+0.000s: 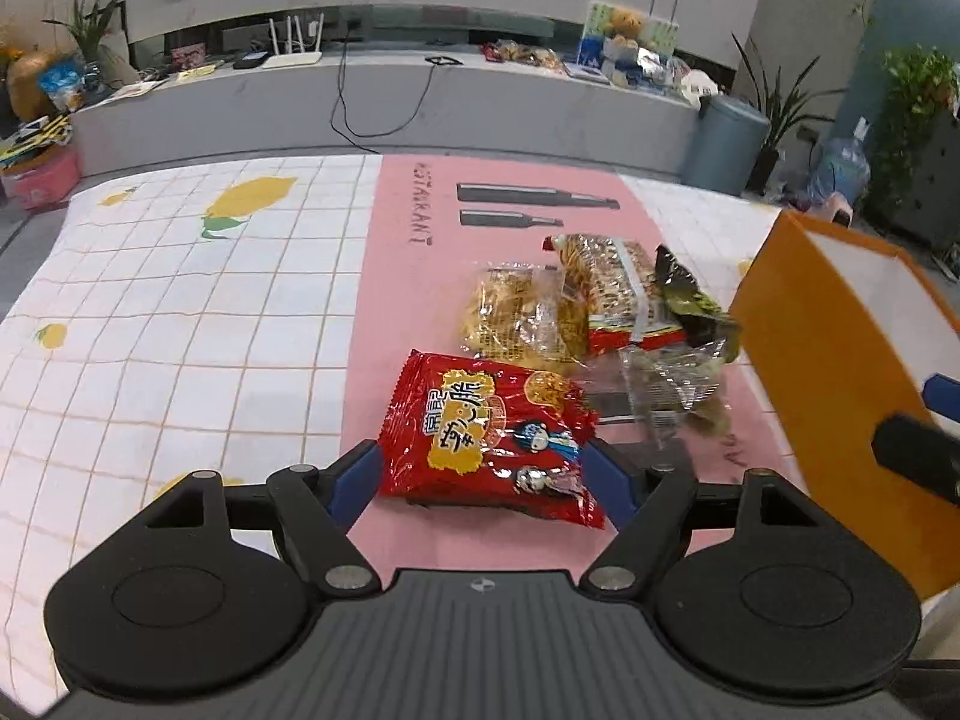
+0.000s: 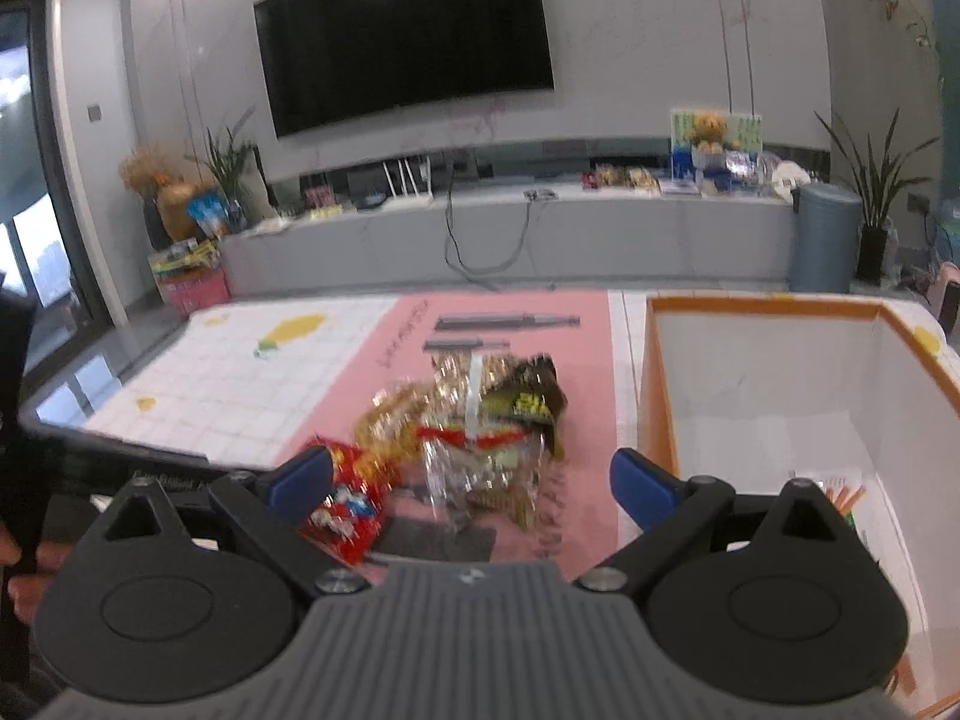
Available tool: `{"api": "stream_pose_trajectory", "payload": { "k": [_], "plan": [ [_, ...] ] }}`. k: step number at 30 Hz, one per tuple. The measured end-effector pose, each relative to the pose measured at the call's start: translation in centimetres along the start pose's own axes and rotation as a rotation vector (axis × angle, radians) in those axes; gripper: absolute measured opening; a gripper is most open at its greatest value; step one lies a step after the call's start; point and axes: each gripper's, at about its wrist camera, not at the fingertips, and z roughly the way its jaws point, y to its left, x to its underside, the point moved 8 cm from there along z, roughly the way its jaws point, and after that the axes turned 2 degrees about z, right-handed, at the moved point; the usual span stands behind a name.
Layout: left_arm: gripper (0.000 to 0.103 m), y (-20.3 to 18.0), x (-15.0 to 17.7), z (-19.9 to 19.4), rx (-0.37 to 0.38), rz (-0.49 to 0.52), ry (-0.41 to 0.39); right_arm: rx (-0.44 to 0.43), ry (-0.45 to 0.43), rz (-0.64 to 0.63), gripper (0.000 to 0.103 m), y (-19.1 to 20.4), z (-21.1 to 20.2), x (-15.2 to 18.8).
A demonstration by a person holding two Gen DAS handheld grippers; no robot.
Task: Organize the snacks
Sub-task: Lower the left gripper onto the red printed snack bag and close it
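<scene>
Clearly, the left gripper (image 1: 486,474) is hovering low over the pink strip of the tabletop (image 1: 180,312), its jaws standing apart on either side of the red snack packet (image 1: 489,441), which is lying flat between the blue pads; whether the pads are touching the packet cannot be told. Just beyond the packet, toward the far edge, a clear bag of yellow crackers (image 1: 516,318), a red-banded cracker pack (image 1: 618,300) and a dark green packet (image 1: 690,300) are lying bunched together, overlapping. The orange box (image 1: 840,360) is standing at the right edge of the tabletop, close beside the pile. The right gripper (image 2: 471,483) is held above the near edge, jaws wide apart and gripping nothing, with the blurred pile ahead between the fingers and the box's white interior (image 2: 750,396) to its right.
</scene>
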Motion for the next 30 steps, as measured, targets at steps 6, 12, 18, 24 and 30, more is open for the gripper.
{"api": "stream_pose_trajectory", "payload": {
  "k": [6, 12, 18, 24, 30],
  "plan": [
    [0.091, -0.1, -0.2, 2.7, 0.038, 0.01, 0.051, -0.01, 0.041, -0.044, 0.097, 1.0, 0.8, 1.1],
    [0.092, -0.1, -0.6, 5.5, 0.098, -0.007, 0.104, 0.01, 0.082, -0.061, 0.097, 1.1, 1.4, 1.8],
    [0.101, -0.3, -0.7, 7.4, 0.067, 0.028, 0.126, -0.01, 0.091, -0.097, 0.096, 2.0, 1.5, 2.0],
    [0.103, 0.0, -1.2, 8.3, 0.098, 0.033, 0.12, -0.006, 0.11, -0.107, 0.096, 2.2, 1.7, 2.5],
    [0.103, 0.0, -0.8, 9.6, 0.114, 0.046, 0.118, -0.007, 0.109, -0.103, 0.096, 2.1, 1.5, 2.6]
  ]
}}
